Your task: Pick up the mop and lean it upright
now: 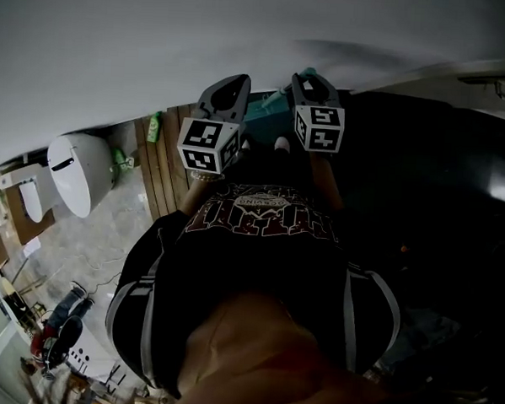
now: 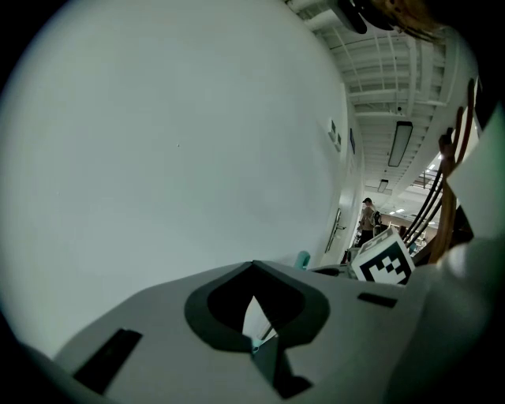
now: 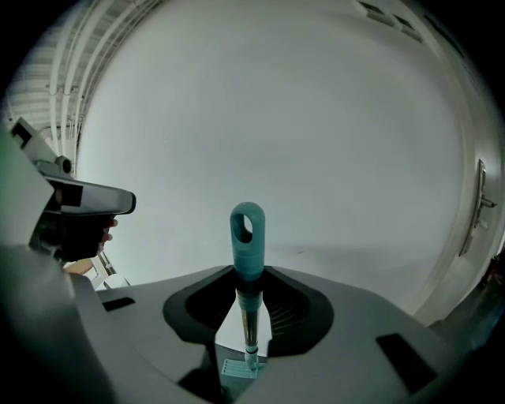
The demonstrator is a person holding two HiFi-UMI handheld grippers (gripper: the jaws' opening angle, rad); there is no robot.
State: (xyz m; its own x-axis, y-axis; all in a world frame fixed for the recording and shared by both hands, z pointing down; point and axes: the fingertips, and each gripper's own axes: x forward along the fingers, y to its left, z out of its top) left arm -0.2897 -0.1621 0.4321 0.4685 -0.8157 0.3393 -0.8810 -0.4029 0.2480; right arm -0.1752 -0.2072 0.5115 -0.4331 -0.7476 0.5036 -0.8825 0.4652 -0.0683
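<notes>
The mop (image 3: 247,237) is held upright before a white wall (image 3: 316,118), its teal handle clasped by the fingers of the right gripper (image 3: 249,298); the fingers of the left gripper (image 2: 252,304) are seen slightly apart, empty.

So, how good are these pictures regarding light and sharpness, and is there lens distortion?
Head view: dim, the person's shirt nearly black against the pale wall. Left gripper view: strong fisheye, black corners, ceiling beams bent. Right gripper view: evenly lit, the teal mop handle sharp, corners dark.
</notes>
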